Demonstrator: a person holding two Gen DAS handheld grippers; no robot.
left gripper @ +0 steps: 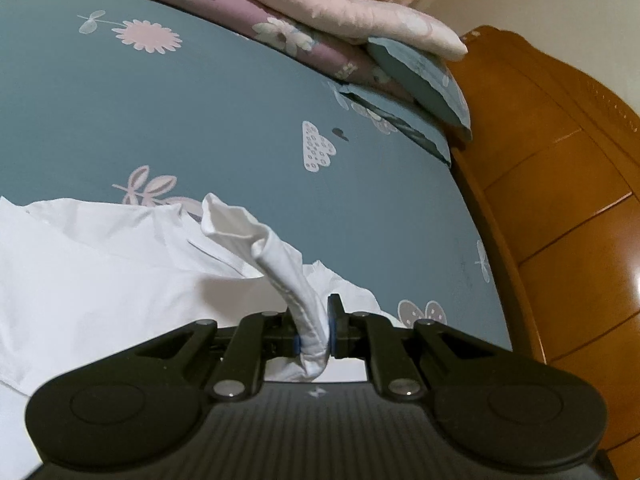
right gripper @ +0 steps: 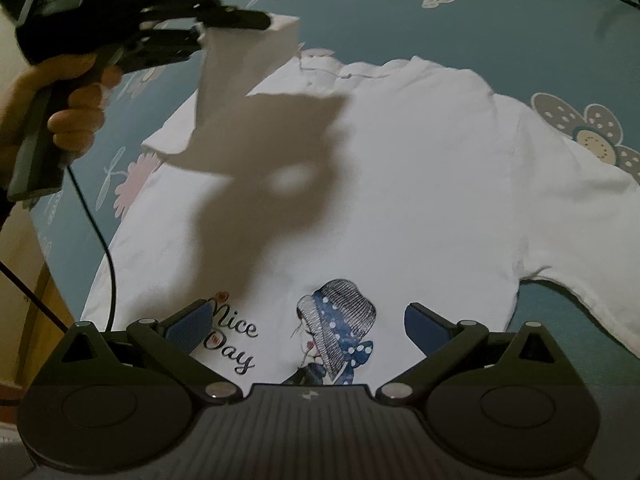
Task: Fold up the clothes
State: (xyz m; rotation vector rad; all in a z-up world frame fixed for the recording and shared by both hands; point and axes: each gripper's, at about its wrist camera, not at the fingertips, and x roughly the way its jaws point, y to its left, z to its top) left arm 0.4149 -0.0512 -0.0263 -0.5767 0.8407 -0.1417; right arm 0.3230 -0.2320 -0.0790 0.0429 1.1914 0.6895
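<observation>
A white T-shirt (right gripper: 400,184) with a printed girl and the words "Nice Day" lies spread face up on the blue flowered bed sheet (right gripper: 400,12). My left gripper (left gripper: 314,330) is shut on the shirt's sleeve (left gripper: 280,260), whose cuff sticks up past the fingers. From the right wrist view the left gripper (right gripper: 236,26) holds that sleeve (right gripper: 248,64) lifted above the shirt's left shoulder, and a hand grips its handle. My right gripper (right gripper: 308,326) hovers open over the print near the hem, with nothing between its fingers.
Folded quilts and pillows (left gripper: 304,12) are piled at the head of the bed. An orange wooden bed frame (left gripper: 560,200) runs along the sheet's right edge. A black cable (right gripper: 100,232) hangs from the left gripper's handle down the left side.
</observation>
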